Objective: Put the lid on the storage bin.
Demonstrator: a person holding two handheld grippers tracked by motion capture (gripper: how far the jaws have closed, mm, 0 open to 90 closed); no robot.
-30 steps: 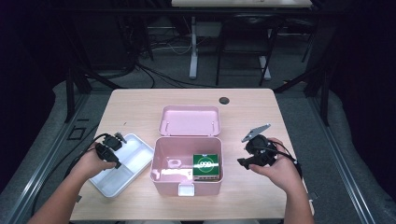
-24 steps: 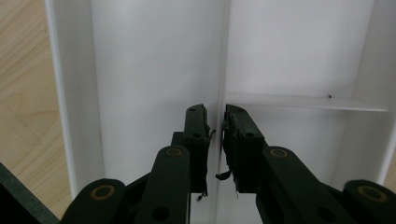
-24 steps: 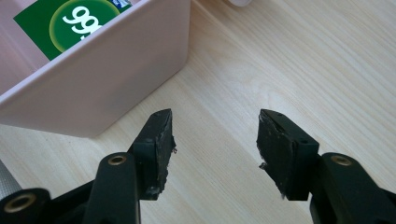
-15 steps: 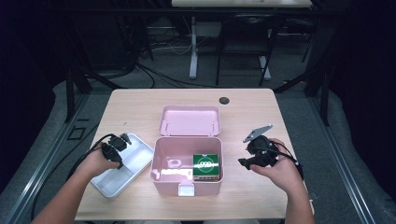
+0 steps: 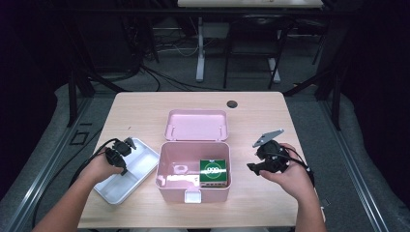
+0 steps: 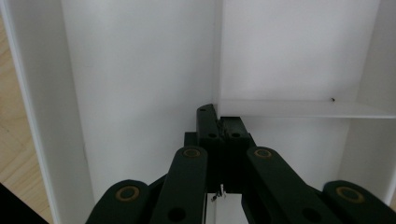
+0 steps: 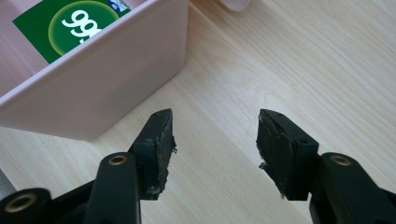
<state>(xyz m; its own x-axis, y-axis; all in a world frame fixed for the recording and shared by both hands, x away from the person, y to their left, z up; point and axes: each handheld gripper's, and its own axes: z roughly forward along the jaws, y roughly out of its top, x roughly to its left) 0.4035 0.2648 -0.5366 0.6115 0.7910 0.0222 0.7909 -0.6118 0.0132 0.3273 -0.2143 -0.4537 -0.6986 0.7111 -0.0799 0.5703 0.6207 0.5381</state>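
A white divided tray (image 5: 138,171) lies on the table left of an open pink box (image 5: 169,186). My left gripper (image 5: 126,145) reaches down into the tray. In the left gripper view its jaws (image 6: 219,122) have just been closing and now meet on the thin divider wall (image 6: 217,56) of the tray (image 6: 140,70). A green packet (image 5: 213,171) with a white number lies in the pink box. My right gripper (image 5: 252,167) hovers over bare wood right of the box, open, with nothing between its fingers (image 7: 215,135). The pink box wall (image 7: 107,79) and green packet (image 7: 70,23) show beside it.
The box's pink lid (image 5: 196,124) lies flat just behind it. A small black disc (image 5: 232,103) sits near the table's far edge. Cables trail from both grippers toward the near edge. Bare wood lies right of the box and across the far side.
The left gripper has shifted slightly over the tray's near-left part and its jaws have come together. The right hand and gripper have held still.
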